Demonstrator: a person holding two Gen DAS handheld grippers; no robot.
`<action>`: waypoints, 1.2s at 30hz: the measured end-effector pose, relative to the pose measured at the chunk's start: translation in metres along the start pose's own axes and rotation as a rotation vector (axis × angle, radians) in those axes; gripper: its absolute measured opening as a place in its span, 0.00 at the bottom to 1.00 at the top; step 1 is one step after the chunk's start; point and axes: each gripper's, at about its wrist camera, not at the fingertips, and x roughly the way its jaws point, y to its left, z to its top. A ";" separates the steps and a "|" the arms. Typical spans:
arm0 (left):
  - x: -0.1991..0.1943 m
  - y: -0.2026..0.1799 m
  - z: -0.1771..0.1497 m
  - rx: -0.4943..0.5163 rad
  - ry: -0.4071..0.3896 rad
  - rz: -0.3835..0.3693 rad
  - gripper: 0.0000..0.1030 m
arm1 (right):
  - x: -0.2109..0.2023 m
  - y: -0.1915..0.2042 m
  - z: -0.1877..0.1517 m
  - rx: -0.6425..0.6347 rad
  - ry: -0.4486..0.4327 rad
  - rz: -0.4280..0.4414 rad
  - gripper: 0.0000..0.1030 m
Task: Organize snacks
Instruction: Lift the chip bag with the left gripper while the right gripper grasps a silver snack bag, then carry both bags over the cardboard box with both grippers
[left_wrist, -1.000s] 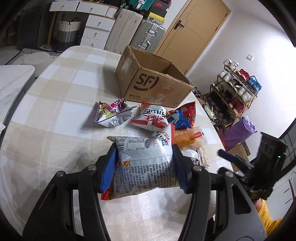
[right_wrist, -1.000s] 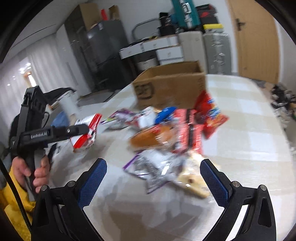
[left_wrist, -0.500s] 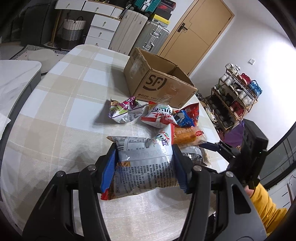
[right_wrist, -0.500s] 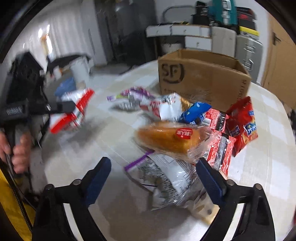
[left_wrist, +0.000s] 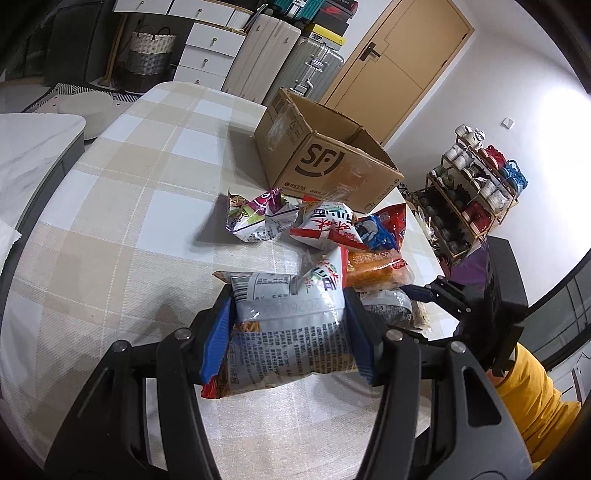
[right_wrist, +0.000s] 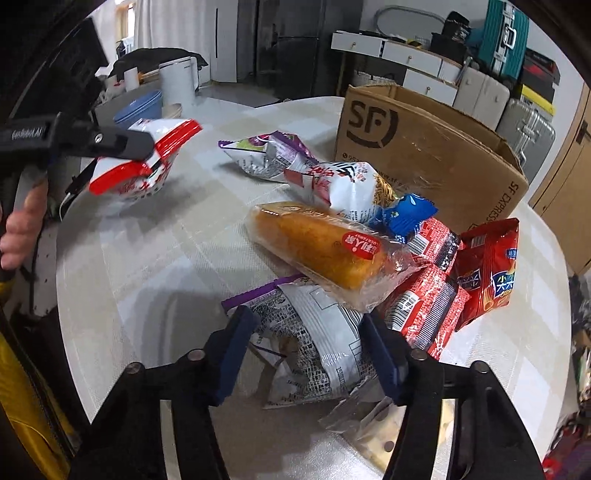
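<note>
The left tongs (left_wrist: 290, 334) are closed on a white and red crinkly snack bag (left_wrist: 291, 332). The right tongs (right_wrist: 310, 354) stand half open around a silver printed foil packet (right_wrist: 317, 343) on the checked tabletop (right_wrist: 166, 258), not yet squeezing it.

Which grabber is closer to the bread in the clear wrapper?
Right. The right gripper sits just below the bread, around a white packet. The left gripper is off to the side, holding a red-and-white bag.

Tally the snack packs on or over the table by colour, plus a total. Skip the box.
White-and-red bags: 2
Purple-and-white bags: 2
Red packs: 3
Blue pack: 1
Clear-wrapped bread: 1
Clear pack: 1
Total: 10
</note>
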 end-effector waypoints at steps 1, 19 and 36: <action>0.000 -0.001 0.000 0.001 -0.001 0.000 0.52 | -0.002 0.000 -0.002 0.006 -0.003 0.013 0.46; -0.023 -0.007 -0.006 0.008 -0.038 -0.001 0.52 | -0.036 0.018 -0.015 0.112 -0.108 0.081 0.32; -0.059 -0.038 0.015 0.090 -0.118 -0.014 0.52 | -0.144 -0.023 0.010 0.362 -0.445 0.182 0.32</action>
